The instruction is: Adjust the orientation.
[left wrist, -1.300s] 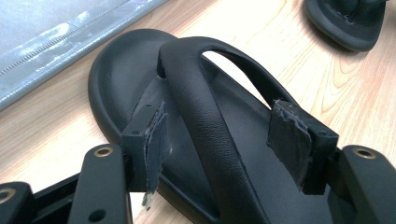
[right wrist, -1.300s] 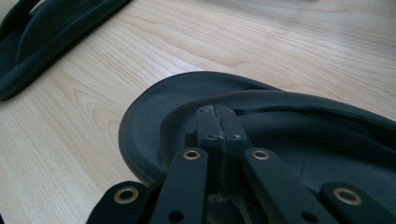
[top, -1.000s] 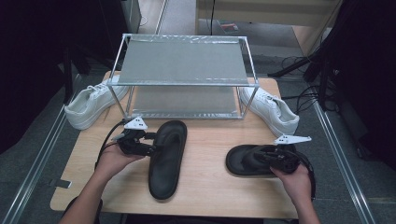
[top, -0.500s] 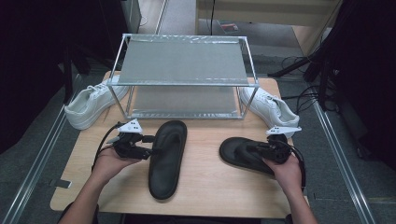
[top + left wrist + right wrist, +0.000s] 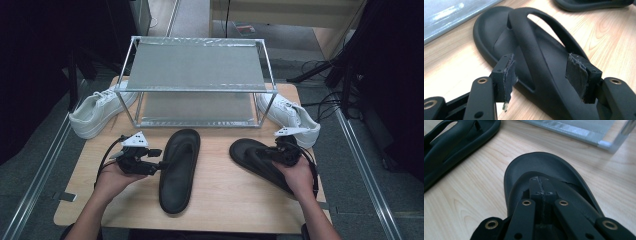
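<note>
Two black sandals lie on the wooden table [image 5: 225, 205]. My left gripper [image 5: 161, 164] [image 5: 541, 72] is open at the left sandal [image 5: 180, 170] [image 5: 499, 37], and the sandal's strap runs between the two pads without being pinched. My right gripper [image 5: 272, 154] [image 5: 541, 187] is shut, jaws together, on the strap of the right sandal [image 5: 250, 152] [image 5: 541, 162] near the toe post. This sandal lies slanted, toe towards the rack. The left sandal [image 5: 456, 145] also appears in the right gripper view, and the right sandal [image 5: 594, 5] in the left gripper view.
A two-level metal rack [image 5: 195, 90] stands at the back of the table. A white sneaker [image 5: 97, 112] lies beside its left leg and another white sneaker [image 5: 292, 115] beside its right. Bare wood separates the two sandals.
My right hand has moved left and towards the rack, and the right sandal has gone with it and turned. The left hand and left sandal have barely shifted.
</note>
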`<act>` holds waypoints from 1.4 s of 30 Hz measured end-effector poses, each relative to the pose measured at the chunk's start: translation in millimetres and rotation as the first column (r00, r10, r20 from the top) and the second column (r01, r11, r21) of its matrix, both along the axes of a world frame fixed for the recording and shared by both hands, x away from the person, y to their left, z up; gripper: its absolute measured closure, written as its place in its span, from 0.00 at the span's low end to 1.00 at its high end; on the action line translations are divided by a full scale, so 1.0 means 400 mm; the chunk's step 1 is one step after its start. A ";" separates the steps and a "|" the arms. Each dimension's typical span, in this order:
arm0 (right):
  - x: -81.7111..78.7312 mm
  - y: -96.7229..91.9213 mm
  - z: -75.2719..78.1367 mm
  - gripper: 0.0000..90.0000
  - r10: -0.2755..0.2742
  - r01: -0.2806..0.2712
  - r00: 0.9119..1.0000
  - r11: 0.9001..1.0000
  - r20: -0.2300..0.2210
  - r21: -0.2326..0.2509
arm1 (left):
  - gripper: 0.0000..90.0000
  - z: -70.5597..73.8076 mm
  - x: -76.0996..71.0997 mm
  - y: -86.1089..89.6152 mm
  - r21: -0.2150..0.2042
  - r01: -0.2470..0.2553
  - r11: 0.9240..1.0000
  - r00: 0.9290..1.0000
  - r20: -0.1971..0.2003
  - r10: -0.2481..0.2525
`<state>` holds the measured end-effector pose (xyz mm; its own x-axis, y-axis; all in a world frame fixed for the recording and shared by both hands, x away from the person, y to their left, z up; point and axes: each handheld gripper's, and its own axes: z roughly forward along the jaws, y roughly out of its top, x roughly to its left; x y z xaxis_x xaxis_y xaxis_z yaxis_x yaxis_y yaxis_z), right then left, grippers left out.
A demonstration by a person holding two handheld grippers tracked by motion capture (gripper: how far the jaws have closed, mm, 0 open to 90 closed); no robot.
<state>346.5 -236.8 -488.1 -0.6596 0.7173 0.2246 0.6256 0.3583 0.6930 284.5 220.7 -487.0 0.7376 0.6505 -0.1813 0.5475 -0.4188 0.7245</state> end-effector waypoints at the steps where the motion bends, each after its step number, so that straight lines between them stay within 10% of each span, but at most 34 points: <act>1: 0.004 0.003 0.000 1.00 0.003 -0.003 1.000 1.000 0.000 0.000 | 0.45 -0.001 -0.002 0.000 0.009 -0.007 1.000 1.000 -0.002 0.007; 17: 0.024 -0.003 0.007 1.00 0.009 -0.009 1.000 1.000 0.012 0.018 | 0.47 -0.007 -0.024 0.027 -0.001 -0.070 0.998 0.998 0.009 0.070; 31: -0.048 -0.039 0.008 1.00 0.018 -0.018 1.000 1.000 0.011 -0.016 | 0.92 -0.003 0.016 0.054 -0.029 -0.094 0.995 0.995 -0.035 0.093; 42: -0.074 -0.031 -0.007 1.00 0.044 -0.044 0.999 0.997 -0.011 -0.060 | 0.97 -0.028 0.052 0.046 -0.054 -0.053 0.997 0.996 -0.072 0.049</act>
